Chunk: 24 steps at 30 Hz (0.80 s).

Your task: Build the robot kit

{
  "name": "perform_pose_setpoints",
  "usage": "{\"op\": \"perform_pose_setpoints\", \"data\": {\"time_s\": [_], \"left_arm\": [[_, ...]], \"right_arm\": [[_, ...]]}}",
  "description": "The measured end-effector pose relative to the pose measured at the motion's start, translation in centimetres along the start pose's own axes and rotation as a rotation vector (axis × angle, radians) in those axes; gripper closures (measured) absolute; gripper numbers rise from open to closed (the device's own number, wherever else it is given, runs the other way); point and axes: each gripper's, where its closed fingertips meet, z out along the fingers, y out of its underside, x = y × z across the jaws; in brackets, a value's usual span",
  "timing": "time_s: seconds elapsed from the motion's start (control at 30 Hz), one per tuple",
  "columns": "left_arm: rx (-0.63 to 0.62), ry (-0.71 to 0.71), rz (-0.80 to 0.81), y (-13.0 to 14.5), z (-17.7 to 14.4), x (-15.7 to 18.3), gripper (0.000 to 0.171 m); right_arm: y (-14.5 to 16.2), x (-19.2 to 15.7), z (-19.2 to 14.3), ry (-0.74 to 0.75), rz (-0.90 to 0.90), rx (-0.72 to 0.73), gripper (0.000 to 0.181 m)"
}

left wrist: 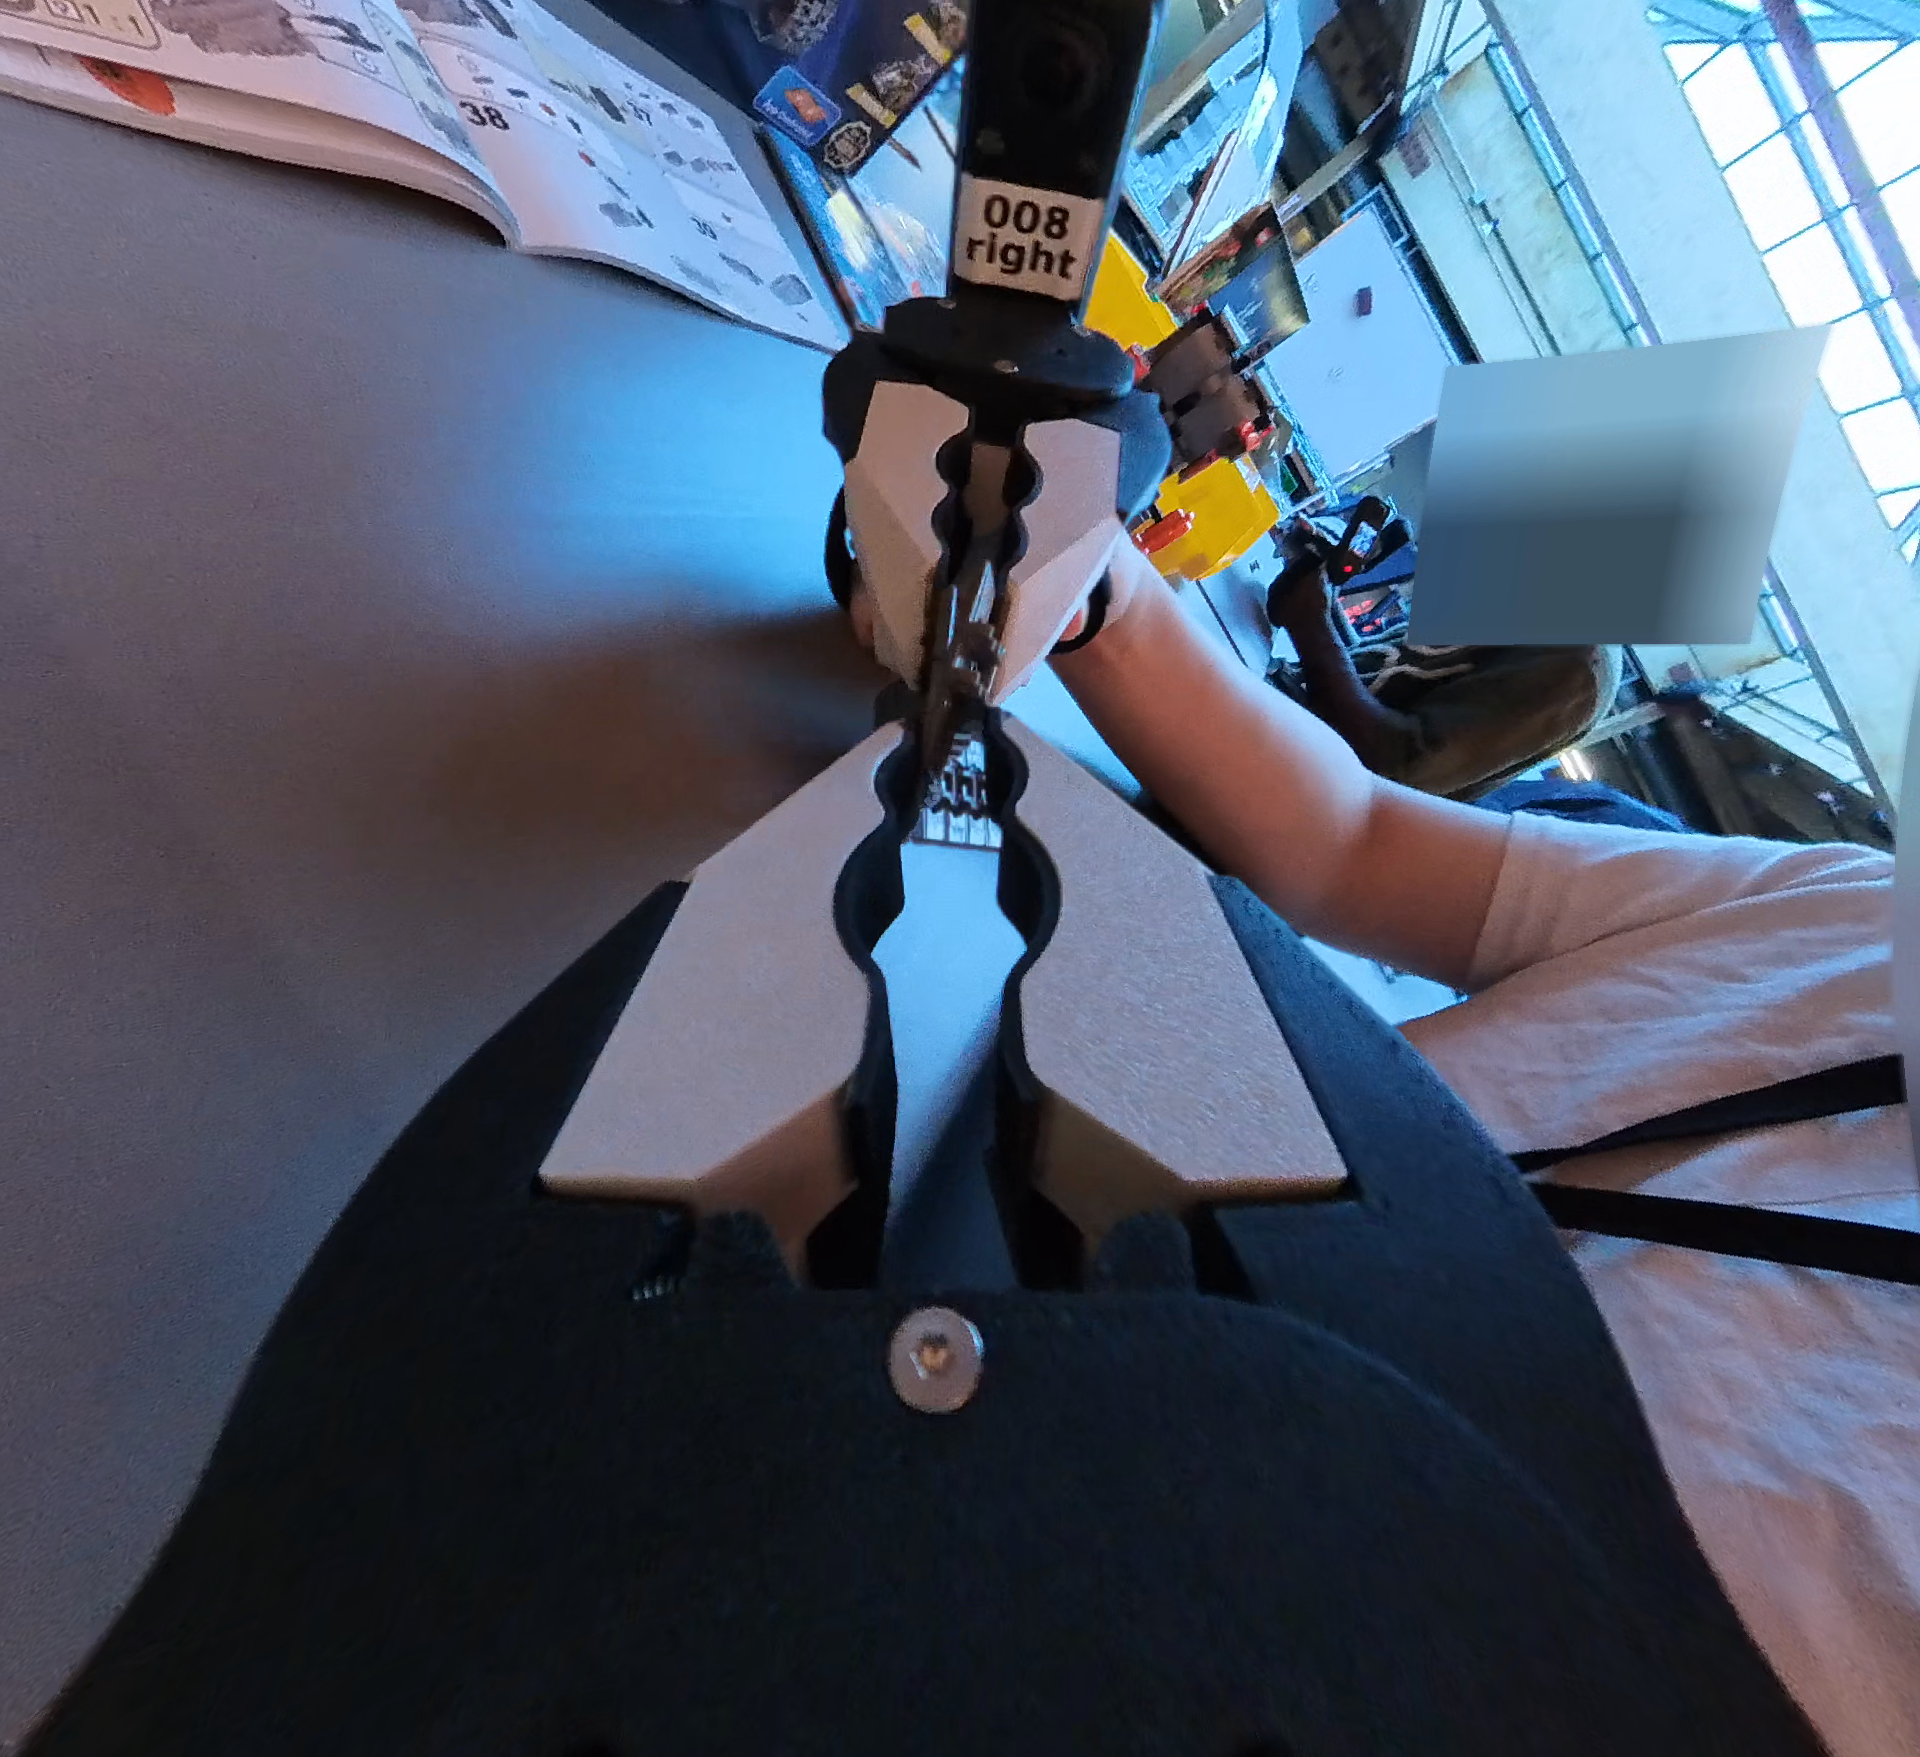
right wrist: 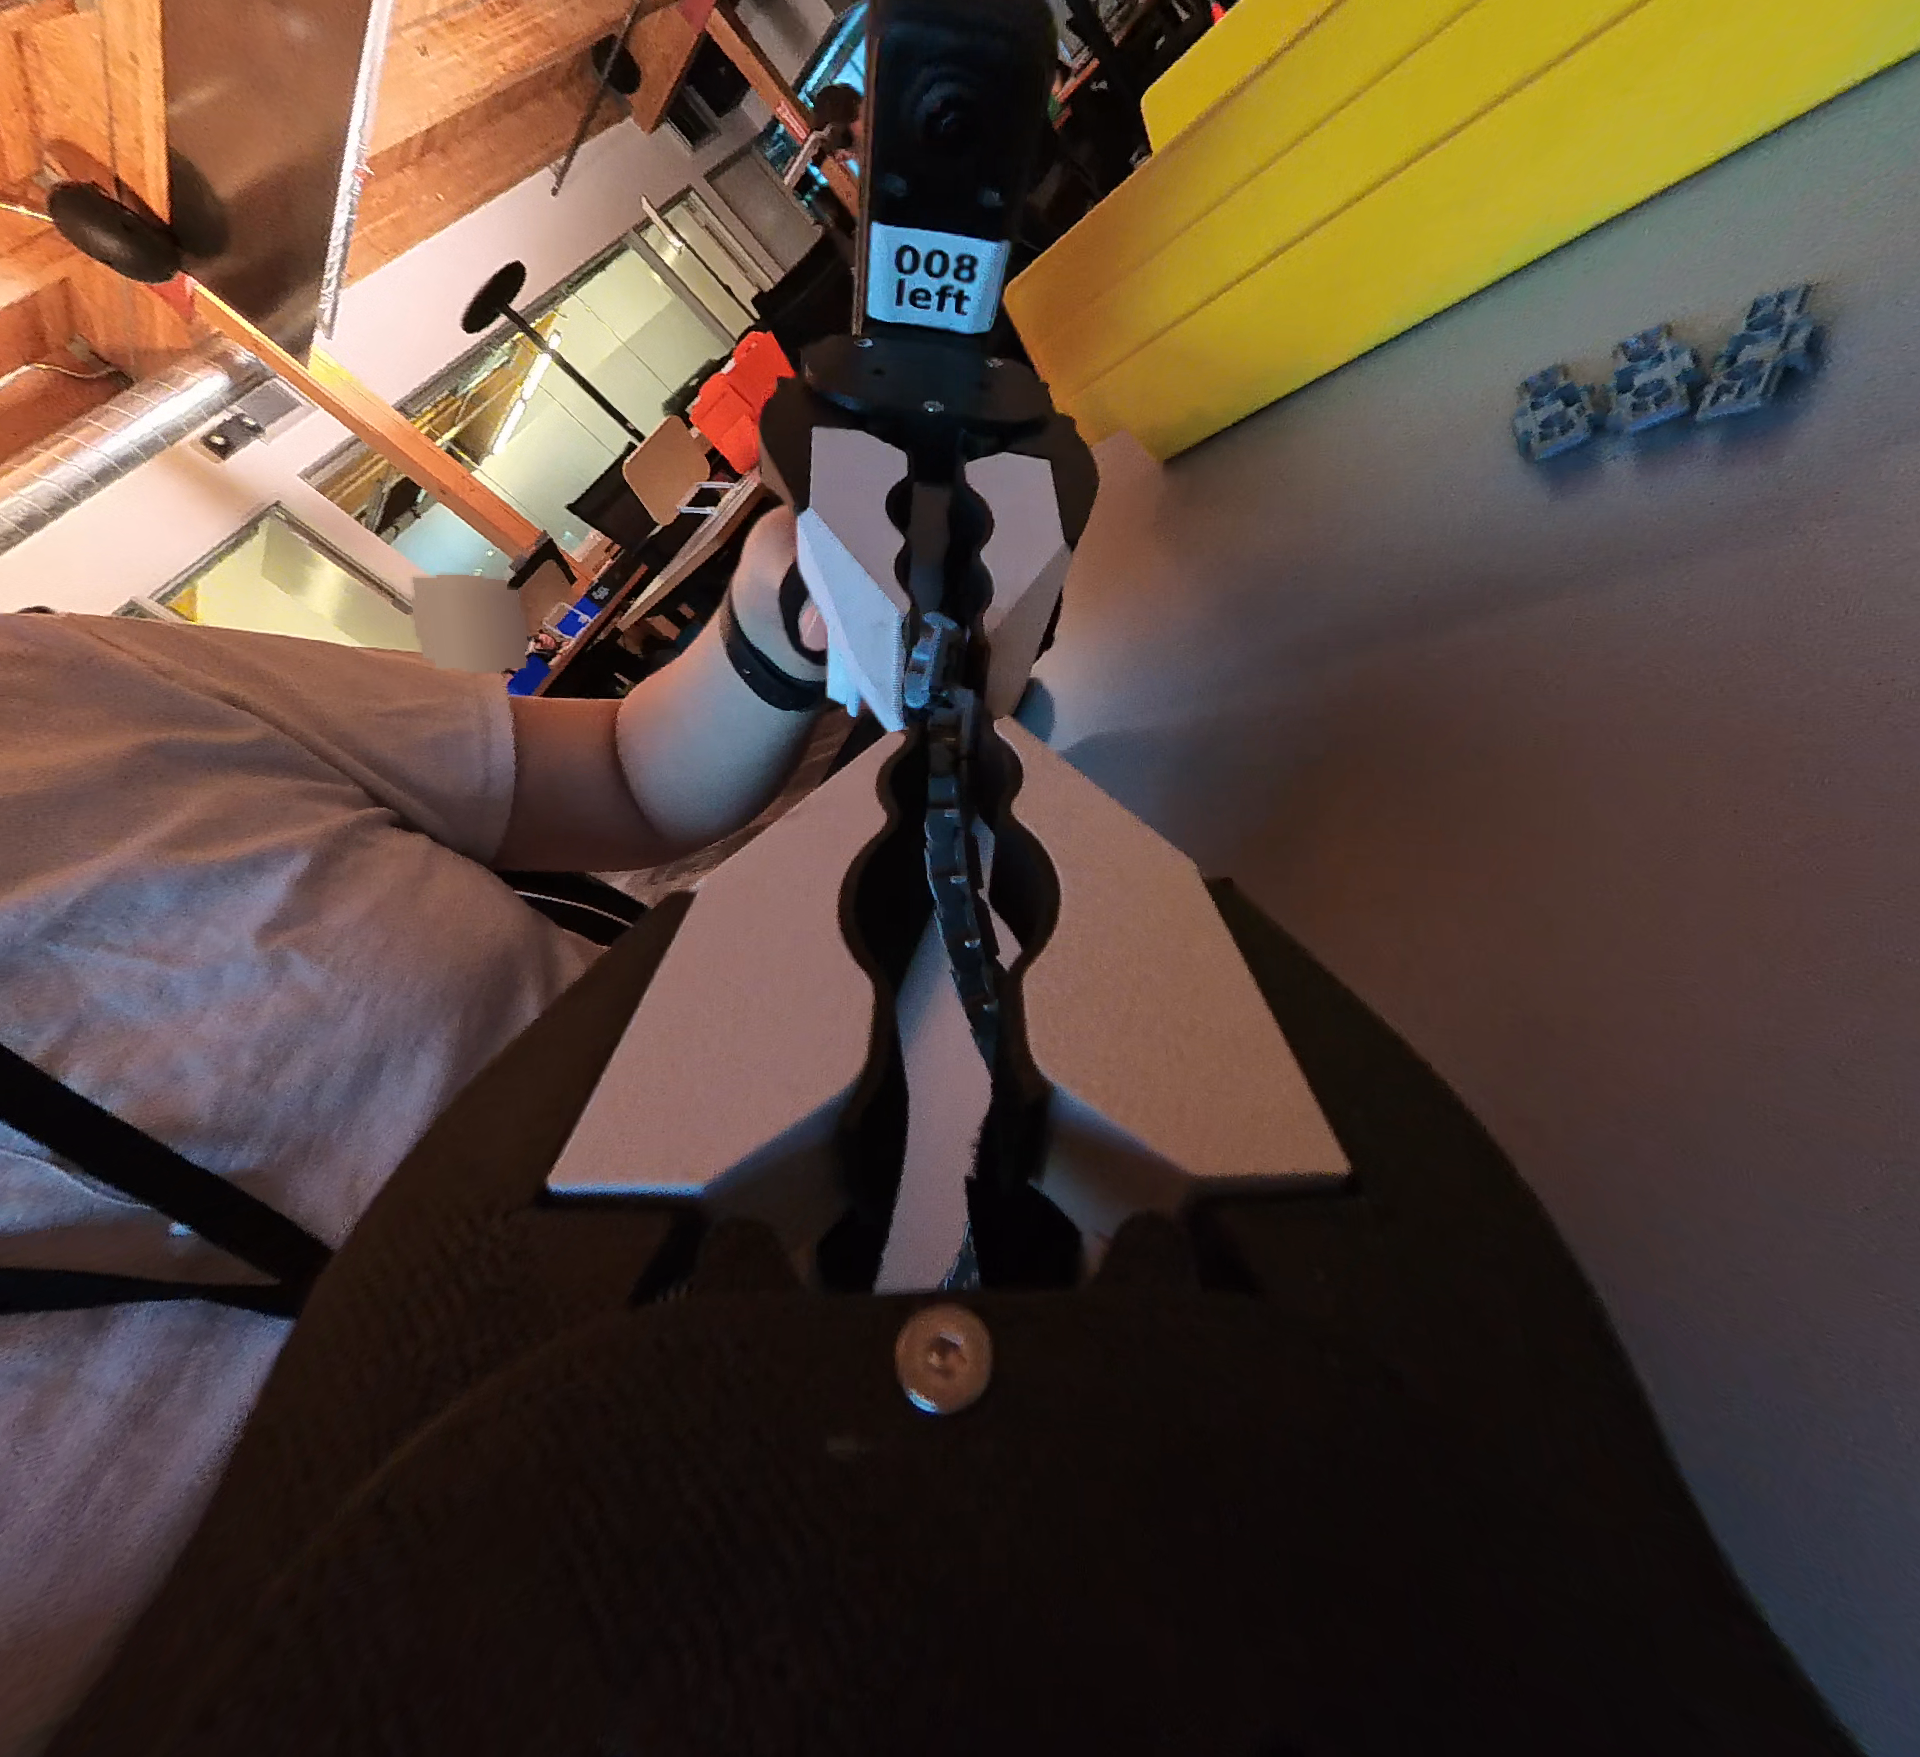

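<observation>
A dark grey plastic linked track chain (right wrist: pixel 951 860) stretches between the two tools above the grey table (left wrist: pixel 312 668). The left hand-held gripper (left wrist: pixel 951 777) pinches one end with its jaws narrow; the right hand-held gripper (right wrist: pixel 948 751) clamps the other, meeting it tip to tip. Three loose grey track links (right wrist: pixel 1662 388) lie beside a yellow panel (right wrist: pixel 1455 149). An open instruction booklet (left wrist: pixel 416 66) lies farther off.

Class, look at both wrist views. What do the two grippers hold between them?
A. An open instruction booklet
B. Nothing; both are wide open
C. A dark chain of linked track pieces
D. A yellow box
C: the left gripper and right gripper meet tip to tip, each shut on the dark linked chain running between their fingers.
</observation>
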Motion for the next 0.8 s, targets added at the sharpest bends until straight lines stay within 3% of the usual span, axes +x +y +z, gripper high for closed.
{"op": "perform_pose_setpoints", "data": {"time_s": [0.2,0.33,0.57,0.63,0.8], "left_arm": [[0.048,-0.093,0.051,-0.6,-0.3,-0.9,0.163],[0.015,-0.185,0.117,-0.3,-0.2,-1.7,0.162],[0.021,-0.15,0.119,-0.5,-0.2,-1.4,0.163],[0.028,-0.164,0.129,-0.6,-0.3,-1.5,0.164],[0.005,-0.212,0.177,-0.6,-0.3,-1.5,0.164]], "right_arm": [[-0.5,0.8,0.2,0.05,0.014,0.039,0.175],[-0.1,1.4,0.3,0.107,-0.032,0.014,0.175],[-0.5,1.1,0.4,0.067,0.002,0.051,0.173],[-0.7,0.8,0.4,0.036,0.04,0.071,0.162],[-0.9,1.5,0.4,0.054,0.116,0.099,0.173]]}}
